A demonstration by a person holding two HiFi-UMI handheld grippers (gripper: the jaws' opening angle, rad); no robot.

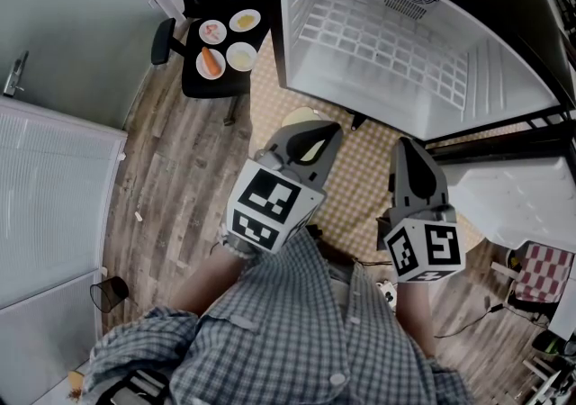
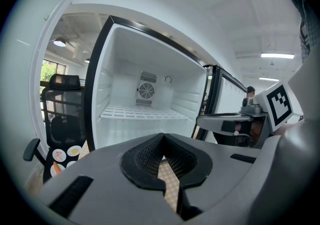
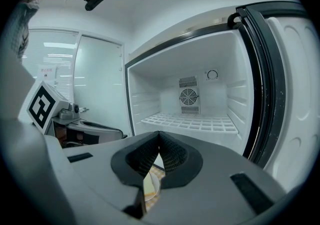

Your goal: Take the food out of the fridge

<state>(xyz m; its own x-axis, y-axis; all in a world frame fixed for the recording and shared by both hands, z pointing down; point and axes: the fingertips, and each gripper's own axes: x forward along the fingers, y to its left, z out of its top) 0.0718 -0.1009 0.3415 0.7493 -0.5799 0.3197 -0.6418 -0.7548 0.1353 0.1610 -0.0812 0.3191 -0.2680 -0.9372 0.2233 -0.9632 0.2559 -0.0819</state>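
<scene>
Grey plastic, both pairs: the left tongs [image 2: 163, 141] had their ribbed tips pressed together with nothing between them. The right tongs [image 3: 159, 136] were likewise closed and empty. In the head view both hung side by side, pointing towards the open white fridge [image 1: 297, 25], the left tongs [image 1: 319, 135] nearer its left edge.

The white wire shelf [image 1: 378, 34] was bare and no food showed inside, so the task looked all but finished. The food lay on four small white plates [image 1: 227, 43] crowded on the seat of a black office chair [image 1: 196, 85], far left of the fridge. One held something orange like a carrot.

A pale round dish [image 1: 301, 115] lay on the floor just beyond the left tongs. A step forward, or low-swung tongs, could have struck it. The chair could also have been nudged, and the close-set plates might then have slid off.

Underfoot was a beige checked mat [image 1: 360, 187] on grey-brown wood-plank flooring [image 1: 171, 187]. A white ribbed cabinet [image 1: 54, 196] stood at the left and the white fridge door [image 1: 513, 201] at the right.
</scene>
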